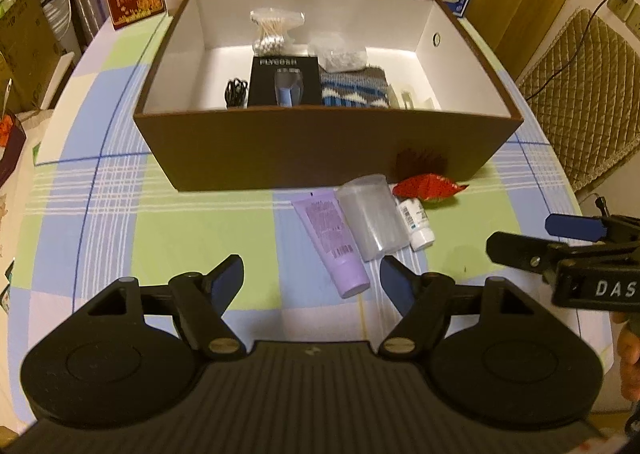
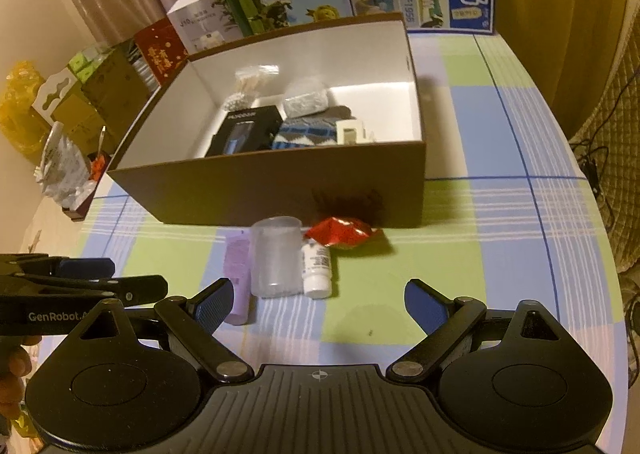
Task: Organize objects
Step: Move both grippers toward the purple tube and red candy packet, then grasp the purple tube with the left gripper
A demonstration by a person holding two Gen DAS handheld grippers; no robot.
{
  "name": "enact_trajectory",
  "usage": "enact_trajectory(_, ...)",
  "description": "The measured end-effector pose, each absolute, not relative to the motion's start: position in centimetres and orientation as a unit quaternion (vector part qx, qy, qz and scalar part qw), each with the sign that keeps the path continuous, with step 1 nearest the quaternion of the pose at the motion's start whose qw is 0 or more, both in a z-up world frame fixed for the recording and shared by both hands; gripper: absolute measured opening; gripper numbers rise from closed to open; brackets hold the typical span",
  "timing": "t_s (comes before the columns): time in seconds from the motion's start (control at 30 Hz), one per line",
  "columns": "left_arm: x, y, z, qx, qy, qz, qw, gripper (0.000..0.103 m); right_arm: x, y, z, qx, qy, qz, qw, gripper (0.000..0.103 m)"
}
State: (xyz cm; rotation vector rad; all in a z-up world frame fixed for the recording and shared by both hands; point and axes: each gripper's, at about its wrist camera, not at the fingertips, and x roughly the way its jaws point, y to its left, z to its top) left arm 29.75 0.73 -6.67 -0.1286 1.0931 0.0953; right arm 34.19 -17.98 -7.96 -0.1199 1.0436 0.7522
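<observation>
Both tools, left tool (image 1: 312, 280) and right tool (image 2: 319, 300), gape wide and empty; the lavender plastic tube (image 1: 331, 240) lies on the checked counter (image 1: 180, 238) before the brown cardboard box (image 1: 280, 150); best to straddle its middle squarely.

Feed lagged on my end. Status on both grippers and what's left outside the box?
Left gripper open, right gripper open, both empty. Purple tube, clear container, white bottle, red wrapper on tablecloth before brown box. Nothing blocking.

A tube (image 1: 331, 239), canister (image 1: 372, 218), small bottle (image 1: 416, 224) and wrapper (image 1: 428, 188) lie before the box (image 1: 320, 150).
</observation>
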Motion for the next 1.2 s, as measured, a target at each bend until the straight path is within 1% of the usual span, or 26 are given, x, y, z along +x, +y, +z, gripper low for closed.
enact_trajectory(0.37, 31.0, 0.6, -9.9, -0.069, 0.539, 0.045, 0.838, 0.072, 35.2, -19.1, -9.6, -0.051, 0.507, 0.326, 0.797, 0.09)
enact_trajectory(0.63, 32.5, 0.4, -12.0, -0.061, 0.537, 0.046, 0.84, 0.071, 36.3, -19.6, -10.6, -0.049, 0.517, 0.307, 0.798, 0.09)
enact_trajectory(0.77, 33.3, 0.4, -13.3, -0.065, 0.54, 0.043, 0.838, 0.067, 36.7, -19.6, -10.9, -0.049, 0.522, 0.298, 0.797, 0.09)
enact_trajectory(0.93, 34.1, 0.6, -14.3, -0.066, 0.545, 0.039, 0.835, 0.064, 37.2, -19.8, -11.3, -0.046, 0.526, 0.288, 0.799, 0.09)
enact_trajectory(1.2, 36.3, 0.4, -14.4, -0.061, 0.552, 0.028, 0.831, 0.057, 37.7, -19.8, -11.6, -0.045, 0.533, 0.274, 0.8, 0.09)
